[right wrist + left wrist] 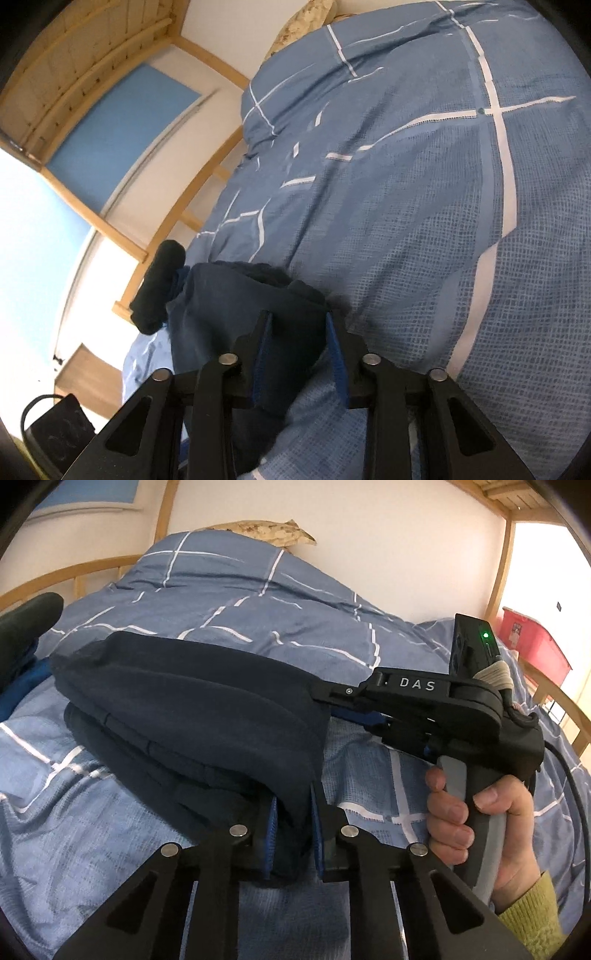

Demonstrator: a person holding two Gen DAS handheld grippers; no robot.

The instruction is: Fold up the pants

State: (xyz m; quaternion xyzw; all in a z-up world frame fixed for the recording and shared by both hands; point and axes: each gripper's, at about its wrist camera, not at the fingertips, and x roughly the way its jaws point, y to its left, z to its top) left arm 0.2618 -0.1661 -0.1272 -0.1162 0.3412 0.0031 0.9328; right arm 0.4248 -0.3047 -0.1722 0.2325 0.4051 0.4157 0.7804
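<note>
Dark navy pants (192, 716) lie in a thick folded stack on the blue checked duvet (92, 812). My left gripper (293, 812) is shut on the near edge of the top layer, cloth pinched between its blue pads. My right gripper (332, 698) shows in the left wrist view, reaching in from the right and clamped on the right edge of the same fold. In the right wrist view the right gripper (299, 332) grips a bunched corner of the pants (229, 302) between its blue pads.
The duvet (406, 221) covers a wooden-framed bed with a rail (177, 206) along one side. A dark rolled garment (159, 288) lies beside the pants. A red bin (535, 642) stands past the bed's right side. A pillow (266, 531) lies at the head.
</note>
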